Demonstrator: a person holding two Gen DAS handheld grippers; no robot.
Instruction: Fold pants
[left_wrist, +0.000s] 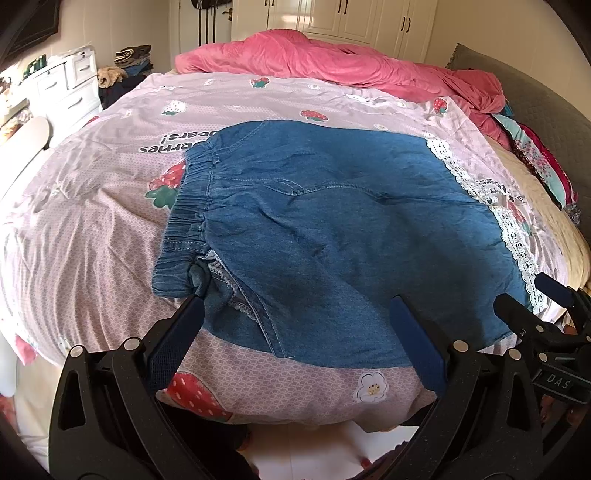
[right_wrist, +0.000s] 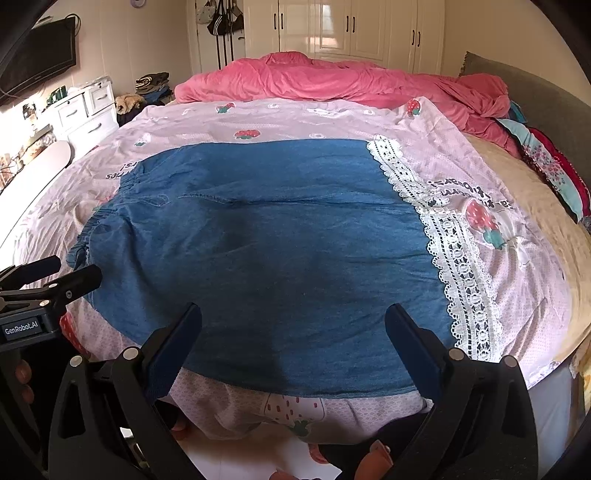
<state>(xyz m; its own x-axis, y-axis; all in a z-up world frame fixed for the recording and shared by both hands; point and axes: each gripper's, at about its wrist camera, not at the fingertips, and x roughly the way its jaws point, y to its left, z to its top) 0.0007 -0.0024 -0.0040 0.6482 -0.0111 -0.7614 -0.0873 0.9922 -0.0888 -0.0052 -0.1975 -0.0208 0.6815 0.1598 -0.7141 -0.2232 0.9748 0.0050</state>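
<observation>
Blue denim pants lie flat across the bed, the elastic waistband to the left and the white lace hem to the right. My left gripper stands open over the near edge by the waistband; its left fingertip touches a bunched corner of fabric. The right gripper is open above the near edge of the pants, closer to the lace hem, with nothing between its fingers. Each gripper also shows at the edge of the other view: the right gripper and the left gripper.
The pants rest on a pink strawberry-print sheet. A rumpled pink comforter lies along the far side. Folded clothes pile up by the grey headboard on the right. A white dresser stands at the left, and wardrobes behind.
</observation>
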